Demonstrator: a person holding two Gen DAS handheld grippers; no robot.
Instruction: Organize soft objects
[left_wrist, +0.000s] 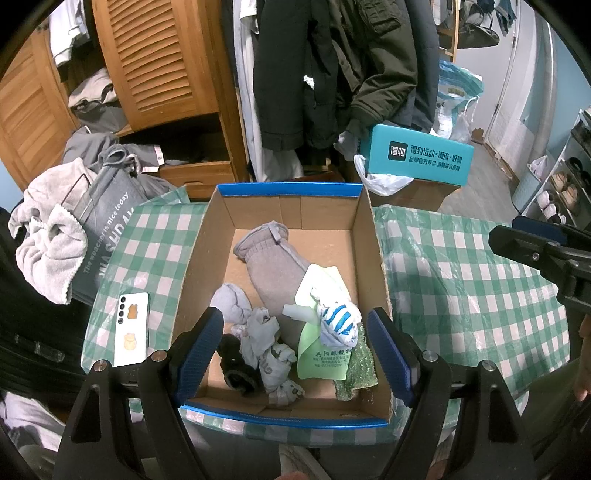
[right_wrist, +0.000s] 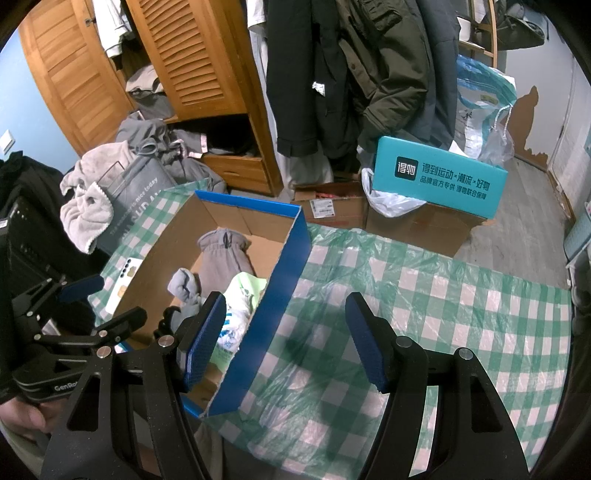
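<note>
Cardboard box (left_wrist: 207, 254) with blue rim on the green-checked tablecloth (left_wrist: 461, 280), holding the soft items; grey glove (left_wrist: 273, 266) lies with its long axis running from cuff at the far left to fingers at the near right, beside a rolled grey sock (left_wrist: 231, 301), a blue-striped sock (left_wrist: 340, 319) and a green cloth (left_wrist: 319, 360); left gripper (left_wrist: 295, 354) tilted down over the box's near end, jaws wide, nothing between them; right gripper (right_wrist: 286, 341) angled down astride the box's right wall, jaws apart, empty.
</note>
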